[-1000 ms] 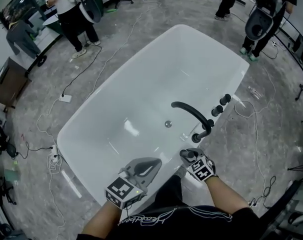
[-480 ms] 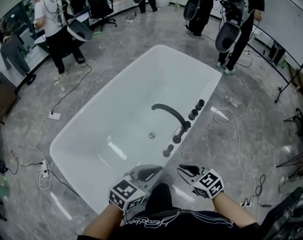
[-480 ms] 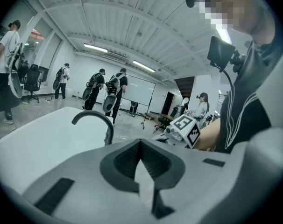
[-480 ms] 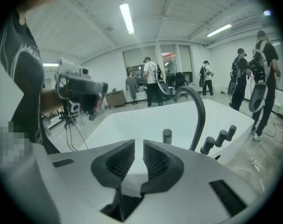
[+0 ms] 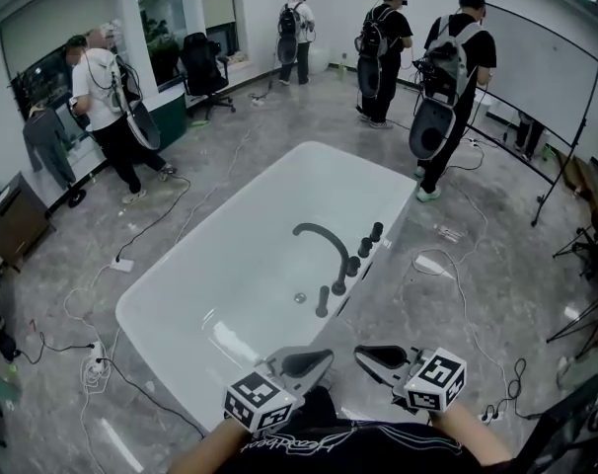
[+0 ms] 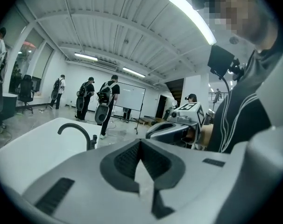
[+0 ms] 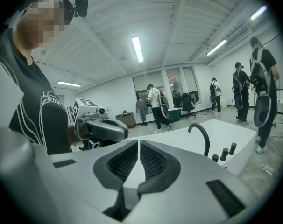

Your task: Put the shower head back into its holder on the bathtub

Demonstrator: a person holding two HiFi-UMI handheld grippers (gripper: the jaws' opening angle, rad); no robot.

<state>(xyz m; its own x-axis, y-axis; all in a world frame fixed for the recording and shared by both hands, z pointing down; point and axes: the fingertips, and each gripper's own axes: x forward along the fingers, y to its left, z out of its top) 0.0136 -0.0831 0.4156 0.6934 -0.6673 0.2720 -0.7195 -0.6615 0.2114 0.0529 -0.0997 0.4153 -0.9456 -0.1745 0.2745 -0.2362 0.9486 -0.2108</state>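
The grey marbled floor (image 5: pixel 230 166) carries the white bathtub (image 5: pixel 279 205) at its middle, with a loose white cable (image 5: pixel 465 286) lying at the tub's 3 o'clock, a power strip (image 5: pixel 94 368) at 8 o'clock and an office chair (image 5: pixel 202 72) at 11 o'clock.

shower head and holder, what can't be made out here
Head view: the upright black piece on the bathtub rim is too small to tell head from holder.
Left gripper view: the left gripper's own body hides the rim beside the faucet.
Right gripper view: the black fittings beside the faucet are too small to tell apart.
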